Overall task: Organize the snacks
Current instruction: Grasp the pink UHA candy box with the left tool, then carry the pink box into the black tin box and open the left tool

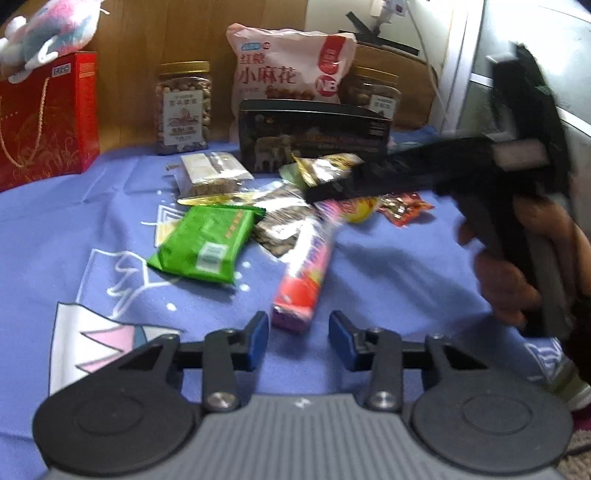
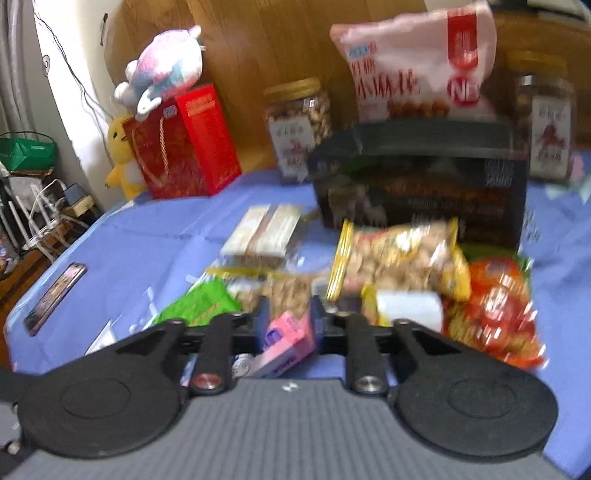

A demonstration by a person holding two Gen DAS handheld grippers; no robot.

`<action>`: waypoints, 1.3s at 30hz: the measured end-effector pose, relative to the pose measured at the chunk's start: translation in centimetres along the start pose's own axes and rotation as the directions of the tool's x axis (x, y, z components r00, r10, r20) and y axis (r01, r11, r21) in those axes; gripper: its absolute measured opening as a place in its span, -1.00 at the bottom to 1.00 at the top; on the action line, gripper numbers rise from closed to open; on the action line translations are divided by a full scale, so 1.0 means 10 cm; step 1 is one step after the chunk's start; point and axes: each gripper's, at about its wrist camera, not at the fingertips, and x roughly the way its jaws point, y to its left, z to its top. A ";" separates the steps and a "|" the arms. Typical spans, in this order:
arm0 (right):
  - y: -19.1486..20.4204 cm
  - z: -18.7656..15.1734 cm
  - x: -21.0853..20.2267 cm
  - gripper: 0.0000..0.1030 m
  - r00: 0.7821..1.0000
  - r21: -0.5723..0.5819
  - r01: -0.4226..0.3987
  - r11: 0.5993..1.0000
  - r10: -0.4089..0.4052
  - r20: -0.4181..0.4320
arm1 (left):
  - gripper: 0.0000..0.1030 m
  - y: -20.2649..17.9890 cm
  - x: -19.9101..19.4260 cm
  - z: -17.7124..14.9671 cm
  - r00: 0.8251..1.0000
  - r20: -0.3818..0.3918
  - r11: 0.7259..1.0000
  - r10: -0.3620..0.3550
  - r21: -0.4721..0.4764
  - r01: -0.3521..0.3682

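Note:
A long pink roll pack [image 1: 308, 266] lies on the blue cloth [image 1: 399, 280], among loose snacks. My left gripper [image 1: 298, 321] has its blue pads drawn in on the roll's near end. My right gripper [image 1: 317, 192], blurred, reaches in from the right over the roll's far end. In the right wrist view the right gripper [image 2: 290, 308] is shut on the pink roll pack [image 2: 286, 339]. Around it lie a green pack [image 1: 207, 243], a striped seed pack [image 1: 280, 221], a gold nut pack [image 2: 399, 258] and a red pack [image 2: 495, 314].
At the back stand a black box [image 1: 314, 136], a pink bag [image 1: 291, 66], two nut jars [image 1: 183, 107] [image 1: 376, 92] and a red gift bag [image 1: 44, 118] with a plush toy [image 1: 51, 29]. A phone [image 2: 55, 295] lies near the cloth's left edge. A person's hand [image 1: 509, 280] holds the right gripper.

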 end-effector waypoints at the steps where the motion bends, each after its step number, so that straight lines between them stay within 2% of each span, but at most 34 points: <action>1: -0.01 -0.06 -0.05 -0.57 1.000 0.008 -0.005 1.000 0.006 -0.006 | -0.27 0.03 0.01 0.02 1.000 0.007 1.000 0.014 -0.005 -0.014; 3: -0.02 -0.20 -0.20 -0.57 1.000 0.017 -0.008 1.000 0.008 -0.016 | -0.27 0.14 0.02 0.06 1.000 0.011 0.999 0.026 -0.031 -0.026; 6: -0.02 -0.39 -0.45 -0.50 0.997 0.040 -0.071 0.997 0.071 -0.012 | -0.18 0.26 0.00 0.12 0.999 0.034 0.997 0.026 -0.073 -0.024; 7: 0.01 -0.44 -0.55 -0.33 0.996 0.026 -0.092 0.995 0.092 0.000 | -0.05 0.30 -0.01 0.13 0.999 0.043 0.997 0.014 -0.082 -0.011; 8: 0.04 -0.49 -0.63 -0.03 0.995 -0.006 -0.104 0.995 0.104 0.012 | 0.04 0.33 -0.04 0.14 0.999 0.053 0.996 -0.001 -0.085 0.005; 10: 0.13 -0.55 -0.72 0.11 0.996 -0.093 -0.080 0.992 0.083 0.028 | 0.43 0.36 -0.09 0.16 0.996 0.076 0.995 -0.040 -0.084 0.046; 12: 0.21 -0.59 -0.70 0.12 0.999 -0.175 -0.043 0.984 0.046 0.014 | 0.52 0.37 -0.12 0.17 0.994 0.093 0.994 -0.065 -0.080 0.073; 14: 0.21 -0.60 -0.60 0.11 0.999 -0.203 -0.028 0.979 0.024 -0.023 | 0.49 0.38 -0.07 0.20 0.994 0.067 0.992 -0.088 -0.089 0.094; 16: 0.18 -0.59 -0.45 0.11 0.999 -0.199 -0.007 0.980 -0.002 -0.049 | 0.24 0.37 0.01 0.20 0.994 0.020 0.988 -0.110 -0.106 0.111; 17: 0.19 -0.58 -0.43 0.11 0.999 -0.206 -0.006 0.979 -0.001 -0.035 | 0.22 0.36 0.05 0.19 0.994 0.002 0.988 -0.110 -0.109 0.109; 19: 0.19 -0.56 -0.38 0.09 0.999 -0.211 -0.019 0.977 0.011 -0.037 | -0.04 0.35 0.11 0.15 0.995 -0.021 0.989 -0.093 -0.114 0.090; 20: 0.21 -0.56 -0.36 -0.09 0.999 -0.215 -0.025 0.976 0.017 -0.039 | -0.08 0.35 0.12 0.15 0.996 -0.019 0.989 -0.090 -0.116 0.087; 21: 0.23 -0.56 -0.35 -0.15 0.999 -0.227 -0.023 0.974 0.015 -0.038 | -0.08 0.35 0.12 0.16 0.996 -0.021 0.989 -0.086 -0.120 0.083; 23: 0.27 -0.57 -0.37 -0.16 0.999 -0.252 -0.004 0.968 -0.004 -0.032 | -0.08 0.35 0.08 0.21 0.995 -0.025 0.988 -0.092 -0.127 0.088; 26: 0.23 -0.49 -0.45 -0.16 1.000 -0.226 -0.003 0.974 0.005 0.004 | -0.08 0.34 0.02 0.35 0.994 -0.001 0.986 -0.114 -0.122 0.113; 29: 0.16 -0.28 -0.59 -0.17 0.996 -0.213 0.016 0.977 0.004 0.092 | -0.08 0.29 0.04 0.67 0.991 0.039 0.988 -0.125 -0.083 0.128; 31: 0.10 -0.08 -0.62 -0.17 0.988 -0.232 0.059 0.971 -0.023 0.156 | -0.08 0.25 0.12 0.99 0.990 0.068 0.990 -0.124 -0.053 0.127; 35: -0.11 0.35 -0.55 -0.17 0.953 -0.233 0.172 0.957 -0.103 0.284 | -0.04 0.11 0.43 1.62 0.982 0.156 0.994 -0.107 0.044 0.102; 39: -0.50 0.71 -0.31 -0.17 0.931 -0.160 0.234 0.959 -0.174 0.320 | -0.02 0.04 0.96 2.06 0.984 0.140 0.993 -0.108 0.062 0.100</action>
